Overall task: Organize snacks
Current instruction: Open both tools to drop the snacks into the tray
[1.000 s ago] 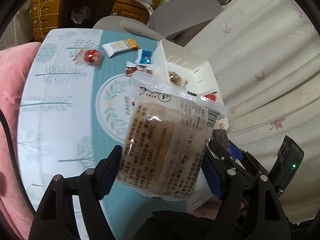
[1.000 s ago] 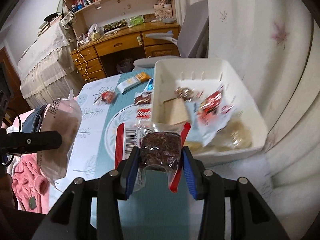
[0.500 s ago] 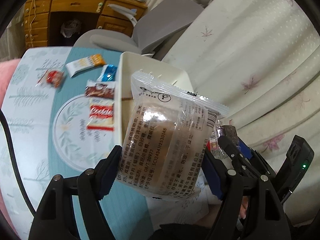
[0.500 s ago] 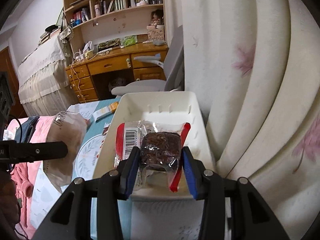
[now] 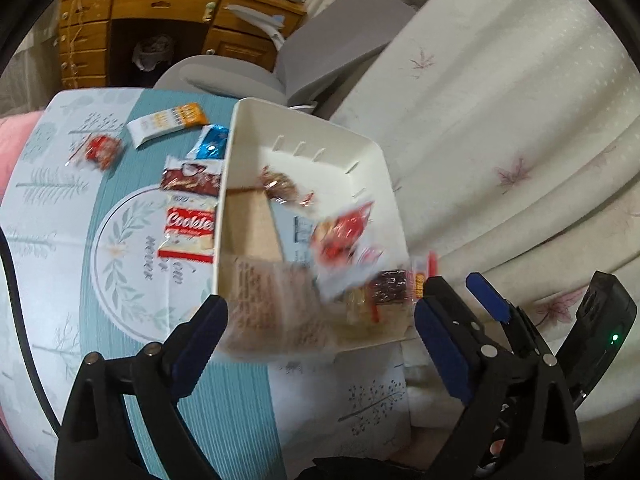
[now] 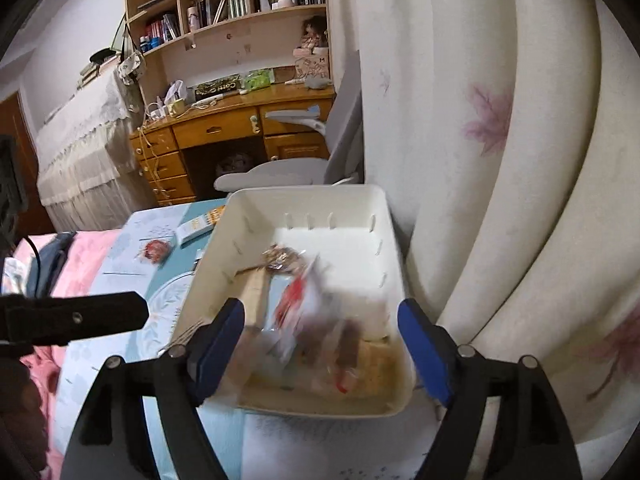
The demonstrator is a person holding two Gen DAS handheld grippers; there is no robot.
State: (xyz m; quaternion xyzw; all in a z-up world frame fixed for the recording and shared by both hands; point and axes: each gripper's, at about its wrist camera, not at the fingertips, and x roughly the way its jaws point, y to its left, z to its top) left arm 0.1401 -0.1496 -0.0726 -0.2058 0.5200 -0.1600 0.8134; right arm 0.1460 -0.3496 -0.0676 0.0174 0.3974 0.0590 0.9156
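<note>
One white slotted plastic bin (image 5: 362,152) holds a blurred heap of wrapped snacks, too smeared to count. Five packets lie on the bench (image 5: 120,300): one orange-and-white bar (image 5: 168,124), one blue wrapper (image 5: 210,144), one red candy (image 5: 100,152), one brown pack (image 5: 192,178), one red-and-white cookies pack (image 5: 190,230).

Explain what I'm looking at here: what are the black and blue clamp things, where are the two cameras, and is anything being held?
No robot: a person holds one pair of tongs in each hand, each with a fisheye camera looking along its fingers. The left view shows the left tongs, open; the right view shows the right tongs, open too. Neither holds anything. Blurred packets sit below them in the white bin, apparently just let go. Loose on the patterned tablecloth beside the bin lie a Cookies packet, a brown packet, a blue packet, an orange-and-white bar and a red sweet.
</note>
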